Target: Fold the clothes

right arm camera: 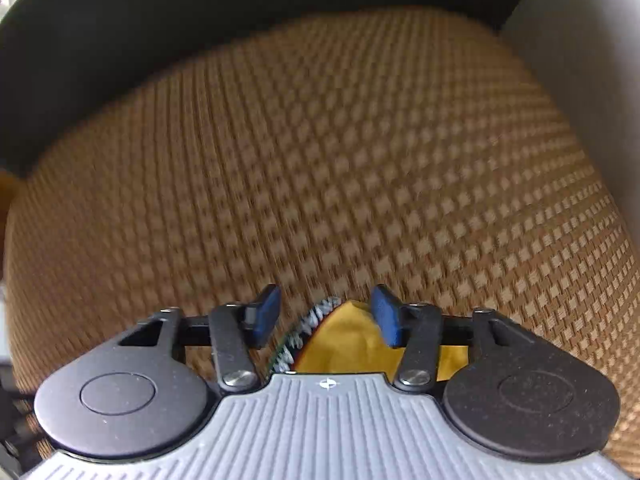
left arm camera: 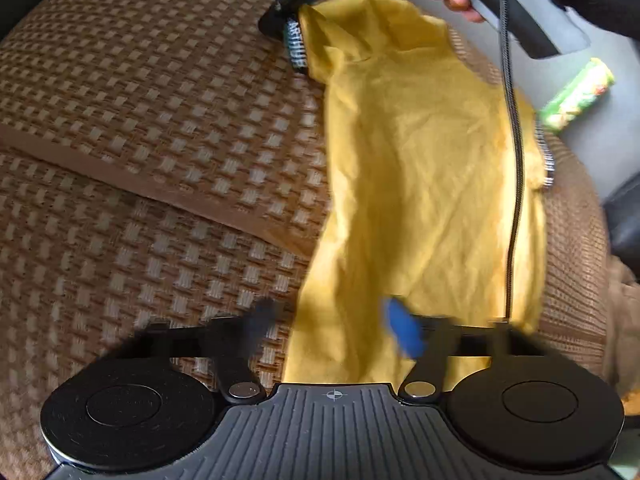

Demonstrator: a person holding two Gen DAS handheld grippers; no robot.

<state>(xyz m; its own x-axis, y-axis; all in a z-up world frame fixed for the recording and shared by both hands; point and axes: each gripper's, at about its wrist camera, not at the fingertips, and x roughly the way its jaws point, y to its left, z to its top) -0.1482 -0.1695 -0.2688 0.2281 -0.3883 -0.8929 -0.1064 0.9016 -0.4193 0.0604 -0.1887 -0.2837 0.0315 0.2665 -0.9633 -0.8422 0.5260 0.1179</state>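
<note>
Shirt [left arm camera: 424, 184] lies spread on the woven mat [left arm camera: 160, 140], its collar end between the spread-apart fingers of the right gripper [right arm camera: 326, 316], unclamped, while the left gripper [left arm camera: 336, 328], blurred, gapes at the hem, likely to fold.

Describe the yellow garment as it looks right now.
The yellow garment looks like thin, wrinkled mustard fabric with a black-and-white lettered band along its edge. It lies stretched across the woven brown cushion. The right tool is open around one banded corner; the left tool, also open, sits over the near end.
</note>
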